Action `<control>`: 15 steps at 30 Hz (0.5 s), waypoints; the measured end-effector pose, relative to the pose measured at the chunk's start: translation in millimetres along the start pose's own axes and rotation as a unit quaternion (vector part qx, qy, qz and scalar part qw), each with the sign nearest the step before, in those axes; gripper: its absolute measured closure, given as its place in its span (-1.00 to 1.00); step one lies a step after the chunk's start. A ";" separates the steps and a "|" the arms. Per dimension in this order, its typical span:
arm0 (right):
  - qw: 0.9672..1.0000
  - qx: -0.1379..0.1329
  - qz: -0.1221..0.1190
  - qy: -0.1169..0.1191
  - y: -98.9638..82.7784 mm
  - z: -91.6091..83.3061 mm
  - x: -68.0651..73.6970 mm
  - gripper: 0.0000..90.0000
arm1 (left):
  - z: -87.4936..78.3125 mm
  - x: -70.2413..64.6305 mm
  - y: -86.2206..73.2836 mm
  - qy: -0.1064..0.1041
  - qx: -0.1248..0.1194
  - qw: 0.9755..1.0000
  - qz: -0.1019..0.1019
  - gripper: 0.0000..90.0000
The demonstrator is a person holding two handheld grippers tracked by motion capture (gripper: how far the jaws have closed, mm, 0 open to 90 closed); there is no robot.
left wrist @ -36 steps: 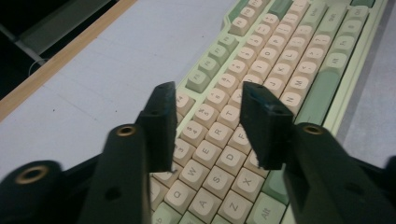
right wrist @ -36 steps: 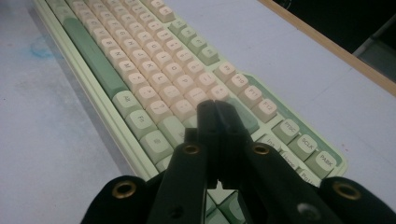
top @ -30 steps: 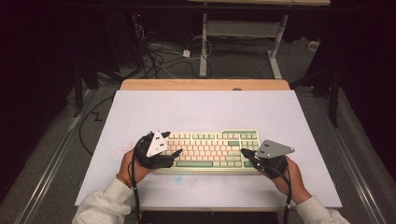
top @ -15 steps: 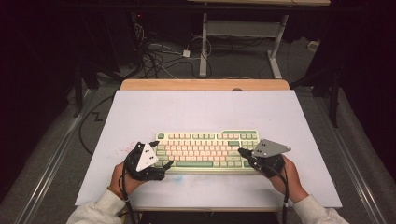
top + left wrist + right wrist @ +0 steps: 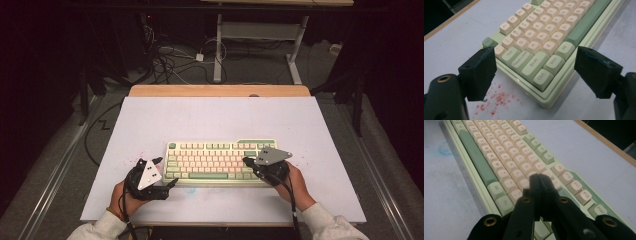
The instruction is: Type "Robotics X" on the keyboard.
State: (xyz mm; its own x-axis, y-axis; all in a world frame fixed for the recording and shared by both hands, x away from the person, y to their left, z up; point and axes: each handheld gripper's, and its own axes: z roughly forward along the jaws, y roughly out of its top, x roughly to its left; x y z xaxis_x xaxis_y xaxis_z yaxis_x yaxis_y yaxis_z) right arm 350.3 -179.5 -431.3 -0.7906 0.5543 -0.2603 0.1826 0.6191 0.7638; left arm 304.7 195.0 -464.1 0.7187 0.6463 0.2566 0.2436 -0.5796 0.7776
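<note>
A pale green keyboard [image 5: 220, 160] with cream and green keys lies on the white table near its front edge. My left gripper [image 5: 164, 172] sits just off the keyboard's left front corner, jaws wide apart and empty; in the left gripper view the corner keys of the keyboard [image 5: 541, 50] lie between the two fingers [image 5: 480, 71]. My right gripper [image 5: 246, 161] hovers over the keyboard's right end with its jaws pressed together. In the right gripper view the right gripper [image 5: 537, 178] has its tips above the keys of the keyboard [image 5: 506, 157], holding nothing.
The white table [image 5: 210, 120] has a wooden strip along its far edge [image 5: 220, 90]. Red specks mark the surface by the left gripper [image 5: 496, 100]. Cables and desk legs lie on the floor beyond [image 5: 200, 55].
My left gripper has pulled back from over the keyboard's left end toward the table's front left, and its jaws now stand wide. The right gripper has barely shifted.
</note>
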 end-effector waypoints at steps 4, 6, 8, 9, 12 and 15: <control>1.000 0.005 -0.005 0.005 6.7 11.2 1.3 1.00 | -2.0 -1.3 -3.3 -0.002 0.004 1.000 -0.002 -0.61; 1.000 0.008 -0.009 0.007 10.5 17.7 2.8 1.00 | -3.1 -1.2 -4.4 -0.003 0.005 1.000 -0.002 -0.61; 1.000 0.014 -0.010 0.011 14.2 24.2 4.0 1.00 | -3.4 -1.0 -5.4 -0.005 0.008 1.000 -0.001 -0.61; 1.000 0.015 -0.011 0.013 15.9 27.3 4.4 1.00 | -3.3 -1.0 -5.9 -0.006 0.009 1.000 -0.001 -0.60; 0.999 0.025 -0.014 0.020 22.3 38.5 6.9 1.00 | -2.2 -0.3 -6.5 -0.008 0.012 1.000 -0.001 -0.60; 0.999 0.027 -0.019 0.021 25.3 43.4 8.0 1.00 | -1.4 -0.4 -6.6 -0.012 0.013 1.000 0.000 -0.60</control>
State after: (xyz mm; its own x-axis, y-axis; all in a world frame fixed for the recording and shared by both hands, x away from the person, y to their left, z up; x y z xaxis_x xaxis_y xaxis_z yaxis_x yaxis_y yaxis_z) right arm 373.9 -135.3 -439.7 -0.8207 0.5072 -0.2630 0.1824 0.6689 0.7206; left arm 301.8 199.3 -468.6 0.7343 0.6338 0.2431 0.2600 -0.5934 0.7617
